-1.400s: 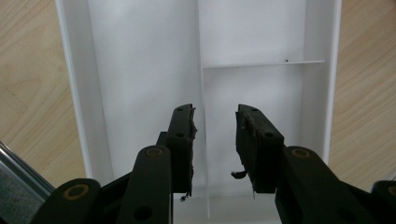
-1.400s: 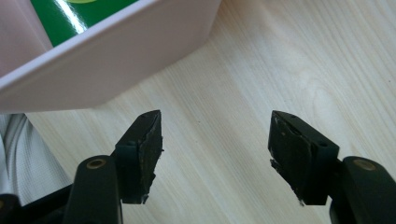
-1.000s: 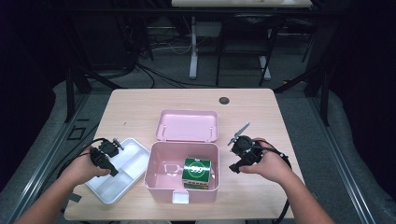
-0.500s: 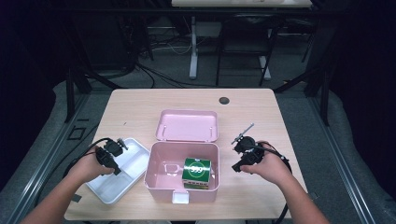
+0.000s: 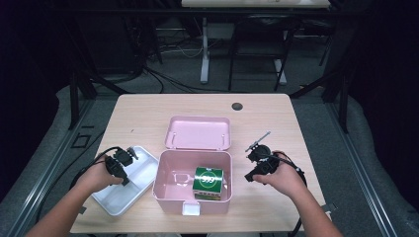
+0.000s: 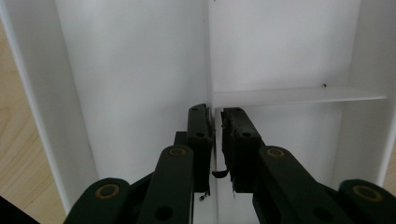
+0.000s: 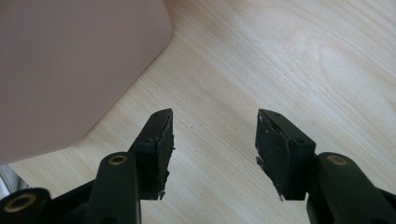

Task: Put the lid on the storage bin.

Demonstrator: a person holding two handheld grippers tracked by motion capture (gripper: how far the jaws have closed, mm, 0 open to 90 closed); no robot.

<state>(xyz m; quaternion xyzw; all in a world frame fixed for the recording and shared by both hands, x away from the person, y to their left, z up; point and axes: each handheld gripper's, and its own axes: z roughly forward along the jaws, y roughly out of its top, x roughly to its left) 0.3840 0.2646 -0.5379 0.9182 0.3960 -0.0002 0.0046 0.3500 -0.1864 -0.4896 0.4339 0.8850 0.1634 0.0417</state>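
Note:
An open pink box (image 5: 163, 190) sits mid-table with its lid (image 5: 197, 132) folded back and a green carton (image 5: 207, 181) inside. To its left lies a white divided tray (image 5: 113, 202). My left gripper (image 5: 124, 178) points down into that tray. In the left gripper view its jaws have just been closing, and my left gripper (image 6: 215, 114) now pinches the tray's thin divider wall (image 6: 208, 56). My right gripper (image 5: 249, 177) hovers over bare table just right of the box. My right gripper (image 7: 214, 126) is open with nothing between its jaws, and the pink box (image 7: 70, 60) is at its upper left.
A small clear item (image 5: 184, 177) lies in the box beside the carton. The box's latch (image 5: 191, 208) faces the table's near edge. A dark round grommet (image 5: 237, 106) marks the far side of the wooden table (image 5: 148, 113). Black stands and cables stand on the floor beyond.
My left hand has edged slightly to the right over the tray. The right hand has hardly moved.

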